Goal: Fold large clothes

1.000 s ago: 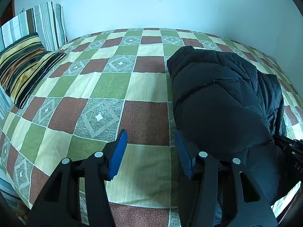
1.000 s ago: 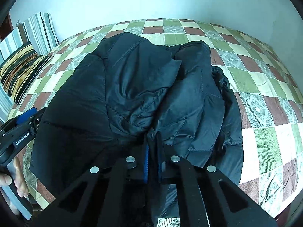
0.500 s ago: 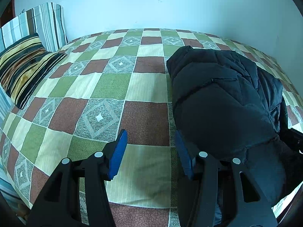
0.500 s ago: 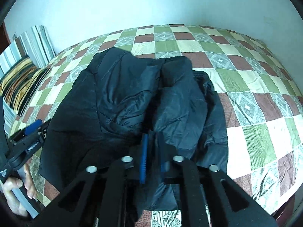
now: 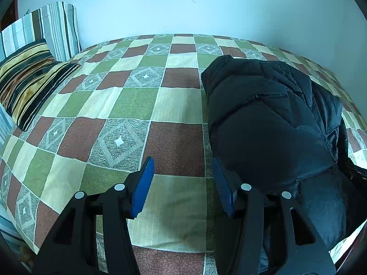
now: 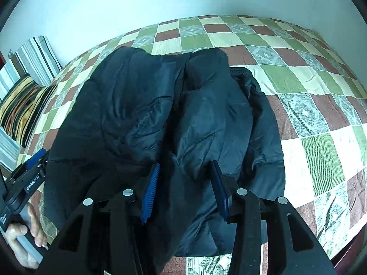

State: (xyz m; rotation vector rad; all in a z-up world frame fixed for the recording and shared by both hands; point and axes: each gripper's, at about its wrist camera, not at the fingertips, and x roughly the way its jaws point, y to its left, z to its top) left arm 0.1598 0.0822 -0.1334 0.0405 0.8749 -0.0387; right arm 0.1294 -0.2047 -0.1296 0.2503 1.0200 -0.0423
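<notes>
A black puffer jacket (image 6: pixel 165 114) lies bunched and partly folded on the checked bedspread (image 6: pixel 309 105). My right gripper (image 6: pixel 185 174) hovers over the jacket's near edge, its jaws opening; the fabric lies below and between the blue pads (image 6: pixel 150 190) but is not pinched. In the left wrist view the jacket (image 5: pixel 270 123) fills the right side. My left gripper (image 5: pixel 182 171) stands open over bare bedspread (image 5: pixel 119 105) just left of the jacket, its right finger close to the jacket's edge. The left gripper (image 6: pixel 32 174) also shows at the right wrist view's left edge.
Striped pillows (image 5: pixel 29 75) lean against the pale wall (image 5: pixel 183 6) at the far left of the bed. A person's hand (image 6: pixel 25 236) grips the left tool's handle. The bed's near edge runs along the bottom right (image 6: pixel 339 252).
My right gripper has let go of the jacket fold it pinched and its jaws have spread apart. The jacket has settled flatter. The left gripper has stayed put.
</notes>
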